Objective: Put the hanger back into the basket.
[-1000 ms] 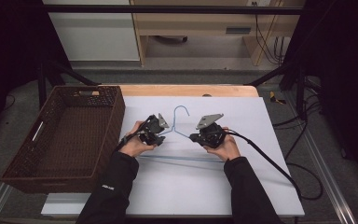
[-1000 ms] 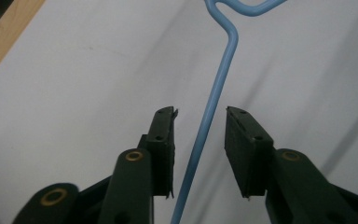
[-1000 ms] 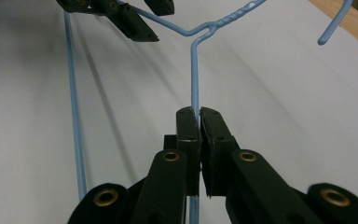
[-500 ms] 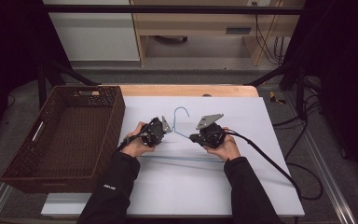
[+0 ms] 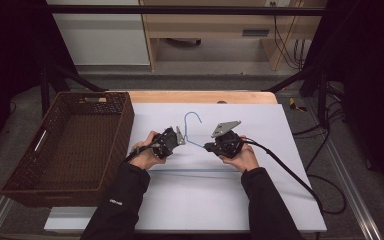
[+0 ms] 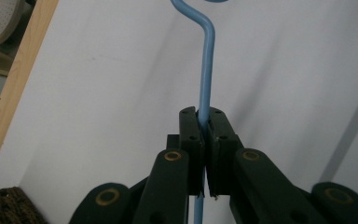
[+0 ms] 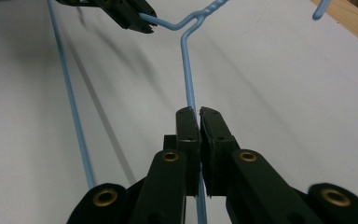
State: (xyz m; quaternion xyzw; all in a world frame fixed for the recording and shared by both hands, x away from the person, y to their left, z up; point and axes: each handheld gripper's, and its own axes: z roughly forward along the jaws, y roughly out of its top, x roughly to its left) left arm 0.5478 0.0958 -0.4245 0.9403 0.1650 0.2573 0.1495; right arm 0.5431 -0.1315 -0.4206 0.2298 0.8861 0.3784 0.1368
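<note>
Your forearms come in from the bottom of the high view in dark sleeves, angled inward so your hands sit near each other over the middle of the table. Your left hand (image 5: 145,156) holds the left gripper (image 5: 176,137), which points right and a little away from you. Its jaws are pressed together on a hanger (image 6: 207,74) wire. Your right hand (image 5: 241,156) holds the right gripper (image 5: 208,147), which points left toward the other one, its grey plate tilted up. Its jaws are also clamped on the wire. A cable trails from it past your right sleeve.
</note>
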